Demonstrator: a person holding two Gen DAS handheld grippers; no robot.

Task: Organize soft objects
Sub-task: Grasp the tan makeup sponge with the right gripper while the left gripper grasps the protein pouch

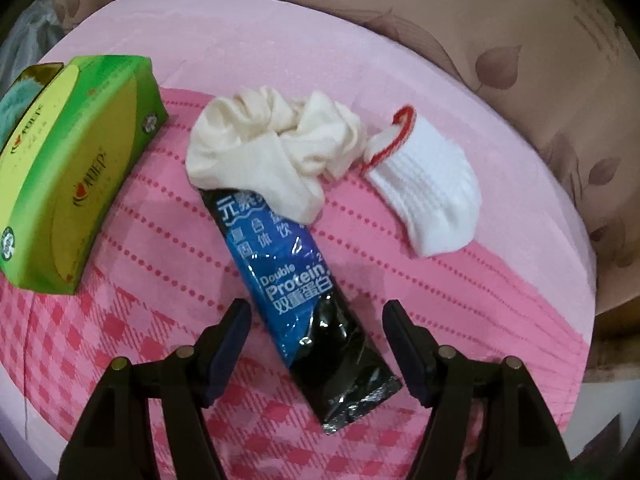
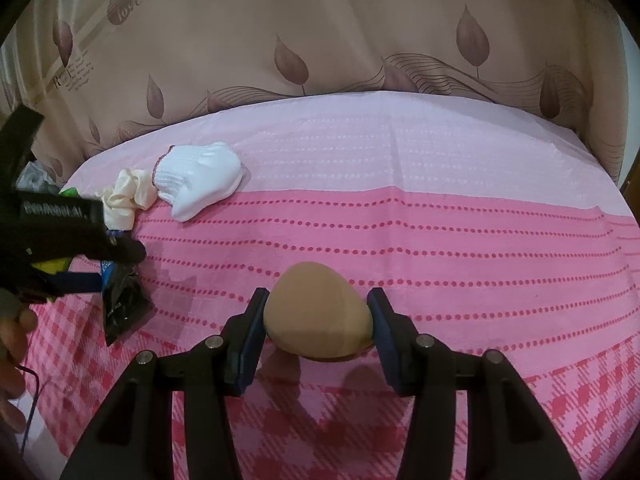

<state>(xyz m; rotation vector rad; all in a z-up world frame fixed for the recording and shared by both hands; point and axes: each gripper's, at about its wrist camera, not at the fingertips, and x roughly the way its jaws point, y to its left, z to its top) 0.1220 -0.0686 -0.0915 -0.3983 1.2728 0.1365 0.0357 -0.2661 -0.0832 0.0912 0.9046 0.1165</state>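
Here, the right gripper is clamping a tan egg-shaped sponge between its two blue-padded fingers, both pads pressing on the sponge's sides; the sponge's underside is lying in shadow, so whether it is resting on the pink cloth or hanging just above it cannot be told. The left gripper is standing open over a blue-and-black protein sachet, its fingers flanking the sachet's lower half without touching it; the sachet's far end is disappearing beneath a crumpled cream cloth, which is covering part of the printed lettering. Just beside the cream cloth, a white sock with red trim is lying on the boundary between the dotted pink cloth and the paler pink sheet; whether sock and cloth are touching is hard to make out. At the left edge of the left wrist view, a green tissue box is sitting tilted on the cloth, its near corner being cut off by the frame, and something pale green inside its opening is too blurred to identify. In the right wrist view, the left gripper's body is hiding most of the sachet, and a hand is showing only partly at the left margin. A leaf-patterned beige curtain is filling the background.
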